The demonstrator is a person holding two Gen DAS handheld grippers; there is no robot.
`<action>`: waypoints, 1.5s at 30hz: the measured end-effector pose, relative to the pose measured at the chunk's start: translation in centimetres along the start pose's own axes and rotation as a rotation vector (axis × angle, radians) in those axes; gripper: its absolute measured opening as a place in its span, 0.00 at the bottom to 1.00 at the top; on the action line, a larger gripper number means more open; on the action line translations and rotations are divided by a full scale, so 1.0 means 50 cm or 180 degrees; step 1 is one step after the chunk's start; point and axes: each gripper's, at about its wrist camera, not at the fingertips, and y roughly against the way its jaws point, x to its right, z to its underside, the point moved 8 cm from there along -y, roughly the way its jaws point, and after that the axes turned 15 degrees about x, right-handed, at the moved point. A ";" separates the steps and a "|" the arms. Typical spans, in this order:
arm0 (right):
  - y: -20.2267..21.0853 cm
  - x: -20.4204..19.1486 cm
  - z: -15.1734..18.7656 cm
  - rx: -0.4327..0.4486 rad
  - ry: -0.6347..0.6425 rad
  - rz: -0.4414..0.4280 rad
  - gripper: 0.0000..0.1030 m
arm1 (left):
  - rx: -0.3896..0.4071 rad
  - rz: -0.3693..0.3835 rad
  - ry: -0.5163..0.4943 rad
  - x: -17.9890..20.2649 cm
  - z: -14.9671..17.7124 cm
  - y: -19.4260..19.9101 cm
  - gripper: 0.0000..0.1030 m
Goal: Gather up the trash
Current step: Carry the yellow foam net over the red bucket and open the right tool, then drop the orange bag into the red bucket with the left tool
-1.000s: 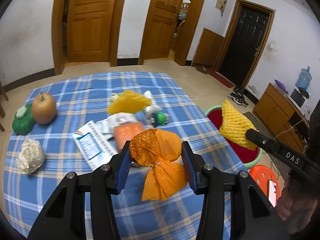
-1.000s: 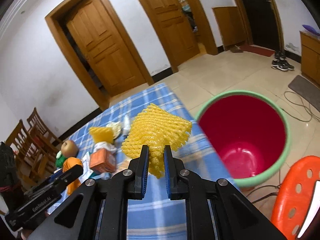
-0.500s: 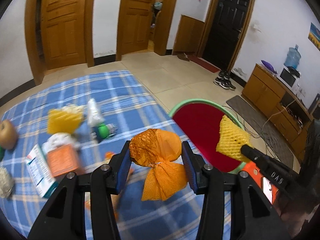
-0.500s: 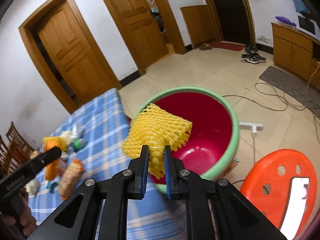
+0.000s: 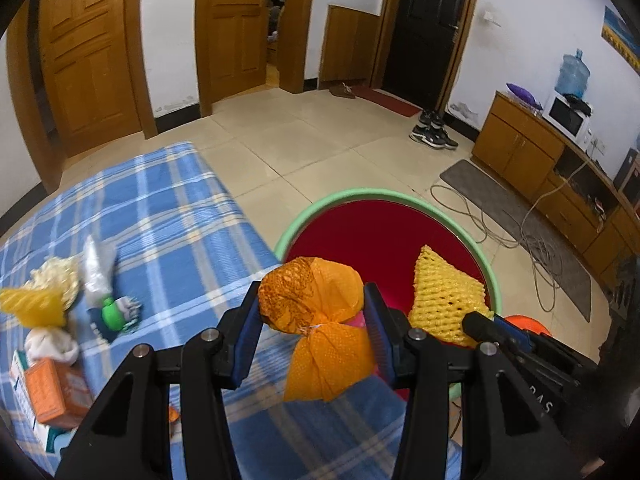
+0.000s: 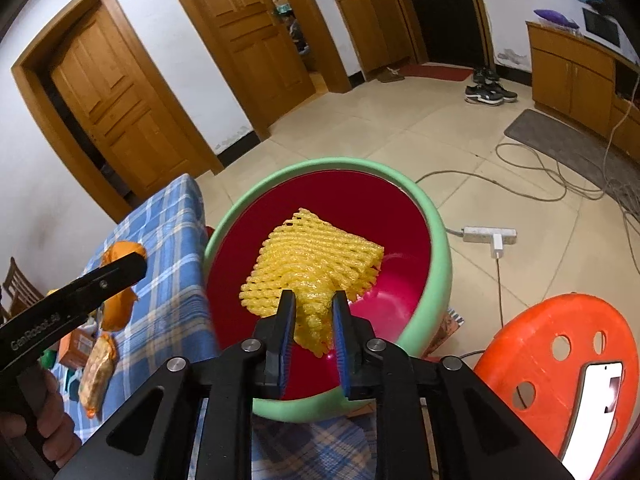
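My left gripper (image 5: pixel 312 312) is shut on an orange mesh bag (image 5: pixel 316 320) and holds it at the table's right edge, next to the bin. The bin (image 5: pixel 490 280) is red inside with a green rim and stands on the floor beside the table. My right gripper (image 6: pixel 313 312) is shut on a yellow foam fruit net (image 6: pixel 312 260) and holds it over the bin's (image 6: pixel 436 240) opening. The net also shows in the left wrist view (image 5: pixel 444 296). More trash lies on the blue plaid table (image 5: pixel 160 216): an orange box (image 5: pixel 50 394), a yellow net (image 5: pixel 34 304), a green-capped tube (image 5: pixel 102 284).
An orange plastic stool (image 6: pixel 560 364) with a phone on it stands right of the bin. A power strip (image 6: pixel 490 236) and cables (image 6: pixel 560 176) lie on the tiled floor behind. A snack packet (image 6: pixel 96 372) lies on the table by my left hand.
Both grippers have swung right from over the table toward the bin, each keeping its load. The yellow net is now over the bin's opening; the orange bag has reached the table's edge.
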 end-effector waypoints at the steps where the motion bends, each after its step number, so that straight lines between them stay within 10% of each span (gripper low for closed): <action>1: 0.001 0.000 0.004 -0.0014 -0.0018 0.0021 0.22 | -0.0008 0.0010 -0.0016 0.009 0.000 -0.004 0.48; 26: 0.052 -0.006 -0.017 0.0170 -0.0141 -0.0002 0.30 | -0.0020 -0.0060 0.0049 0.009 -0.003 0.003 0.67; 45: 0.126 -0.142 -0.006 0.0227 0.0073 -0.0342 0.50 | 0.0209 -0.0661 0.0484 -0.201 0.033 0.200 0.67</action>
